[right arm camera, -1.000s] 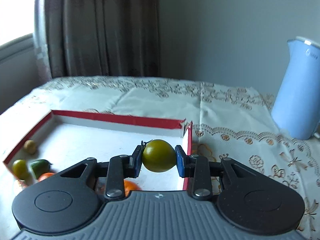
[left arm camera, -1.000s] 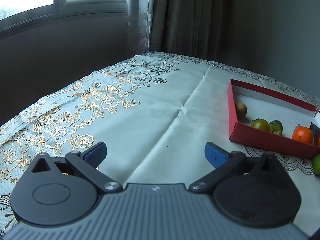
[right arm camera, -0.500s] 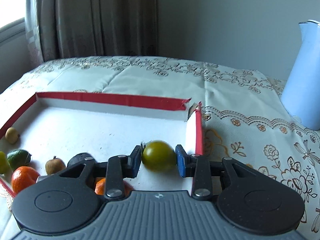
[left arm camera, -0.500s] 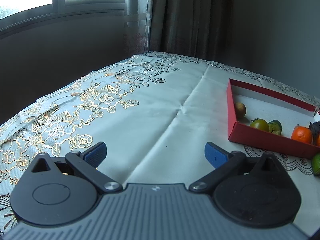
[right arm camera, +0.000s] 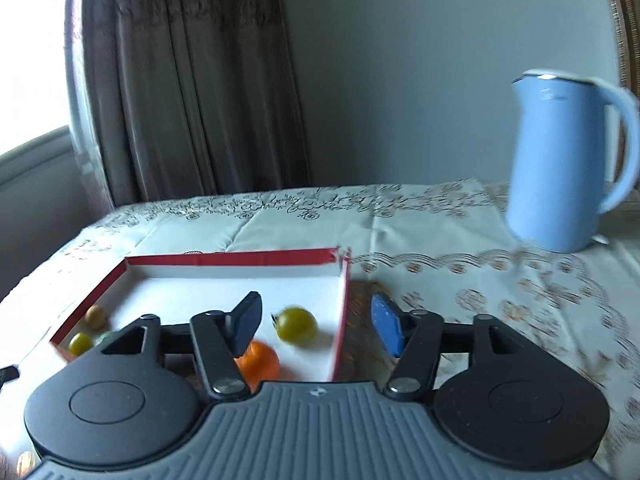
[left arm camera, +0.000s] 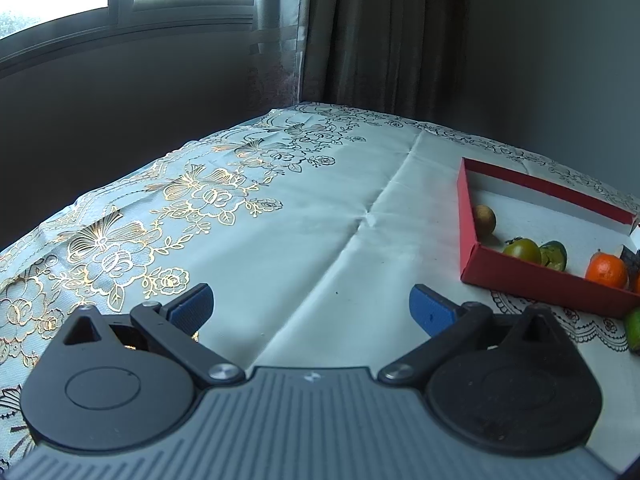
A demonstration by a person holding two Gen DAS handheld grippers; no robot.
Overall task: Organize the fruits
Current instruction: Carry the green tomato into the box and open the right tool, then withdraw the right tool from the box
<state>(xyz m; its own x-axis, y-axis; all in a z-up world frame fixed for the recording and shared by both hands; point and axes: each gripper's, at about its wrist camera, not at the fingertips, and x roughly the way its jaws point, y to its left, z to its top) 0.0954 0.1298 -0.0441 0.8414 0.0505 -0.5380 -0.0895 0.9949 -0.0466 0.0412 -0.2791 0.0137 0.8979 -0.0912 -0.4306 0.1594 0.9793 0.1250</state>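
Here the green-yellow fruit (right arm camera: 297,325) lies loose on the white floor of the red box (right arm camera: 338,320), near its right wall, between the opening jaws of the right hand-held gripper (right arm camera: 316,322) but clear of both pads. An orange (right arm camera: 258,362) sits just beside it. The left hand-held gripper (left arm camera: 310,308) hangs wide and empty over the worktop (left arm camera: 280,216). One green fruit (left arm camera: 633,325) waits outside the box. The risk, I judge: the round fruit may roll and knock its neighbours. No legible writing shows; the blue kettle (right arm camera: 560,164) is too blurred.
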